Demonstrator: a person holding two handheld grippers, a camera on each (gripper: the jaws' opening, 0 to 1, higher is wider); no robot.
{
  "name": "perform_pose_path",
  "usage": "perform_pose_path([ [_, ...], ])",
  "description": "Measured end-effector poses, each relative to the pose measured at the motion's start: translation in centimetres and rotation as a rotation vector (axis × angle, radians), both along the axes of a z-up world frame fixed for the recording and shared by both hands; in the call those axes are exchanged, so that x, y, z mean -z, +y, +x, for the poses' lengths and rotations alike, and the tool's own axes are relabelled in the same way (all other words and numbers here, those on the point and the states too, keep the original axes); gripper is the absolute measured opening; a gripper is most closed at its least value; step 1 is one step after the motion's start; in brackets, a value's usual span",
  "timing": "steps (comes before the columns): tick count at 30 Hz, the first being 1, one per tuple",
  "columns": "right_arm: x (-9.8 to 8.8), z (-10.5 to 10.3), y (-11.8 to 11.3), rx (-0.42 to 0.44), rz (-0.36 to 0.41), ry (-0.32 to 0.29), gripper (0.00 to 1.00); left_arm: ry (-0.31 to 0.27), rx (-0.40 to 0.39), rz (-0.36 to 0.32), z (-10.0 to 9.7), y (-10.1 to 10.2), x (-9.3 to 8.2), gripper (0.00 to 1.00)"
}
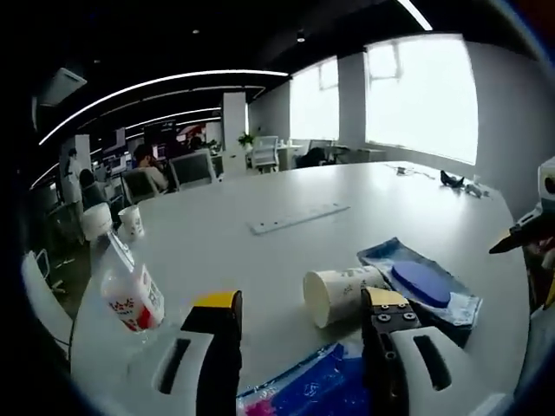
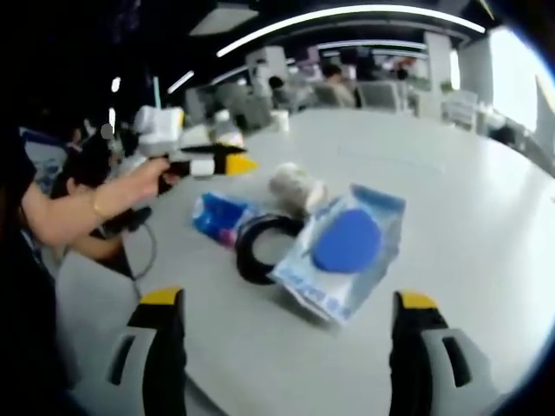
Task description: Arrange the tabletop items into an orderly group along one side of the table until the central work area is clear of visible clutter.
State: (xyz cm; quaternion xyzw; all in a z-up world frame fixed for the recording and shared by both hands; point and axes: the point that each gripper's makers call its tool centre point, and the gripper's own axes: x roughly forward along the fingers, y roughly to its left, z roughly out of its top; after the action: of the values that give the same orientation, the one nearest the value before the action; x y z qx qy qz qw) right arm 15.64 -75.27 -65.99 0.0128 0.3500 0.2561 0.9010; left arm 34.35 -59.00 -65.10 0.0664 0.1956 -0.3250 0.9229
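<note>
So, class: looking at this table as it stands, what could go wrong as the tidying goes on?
1. The paper cup lies on its side, so a nudge from the left gripper may roll it.
2. The small bottle stands near the table's edge and might be knocked off.
3. The clear packet overlaps the black ring; lifting one may drag the other.

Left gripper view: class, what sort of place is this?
Most likely an open-plan office: a large white meeting table, office chairs with a seated person beyond, strip ceiling lights and big windows.
</note>
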Motion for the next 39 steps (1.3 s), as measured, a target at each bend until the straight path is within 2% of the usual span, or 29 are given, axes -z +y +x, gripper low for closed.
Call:
perform_pose_path([
  [9, 0.2, 0.0, -0.4, 0.012, -0.004, 0.004, 0.97, 0.048, 0.063, 0.019, -0.2, -1.5, 1.8, 0.41],
  [14, 0.4, 0.0, -0.4, 0.015, 0.0, 0.01, 0.96, 0.077, 0.107, -0.003, -0.2, -2.6, 2.5, 0.33],
  [22, 0.4, 0.1, -0.6, 0.029, 0.006, 0.005, 0.96, 0.099, 0.158, 0.054, 0.0, -3.3, 3.8, 0.25],
  [24, 0.4, 0.2, -0.7, 0.033, 0.005, 0.005, 0.96, 0.098, 0.164, 0.053, -0.1, -3.5, 3.9, 0.2],
  [31, 0.4, 0.2, -0.9, 0.038, 0.006, 0.005, 0.96, 0.122, 0.191, 0.08, -0.2, -3.9, 4.6, 0.14],
  [39, 0.2, 0.2, -1.1, 0.051, 0.019, 0.005, 0.96, 0.129, 0.194, 0.077, -0.4, -4.1, 4.8, 0.05],
])
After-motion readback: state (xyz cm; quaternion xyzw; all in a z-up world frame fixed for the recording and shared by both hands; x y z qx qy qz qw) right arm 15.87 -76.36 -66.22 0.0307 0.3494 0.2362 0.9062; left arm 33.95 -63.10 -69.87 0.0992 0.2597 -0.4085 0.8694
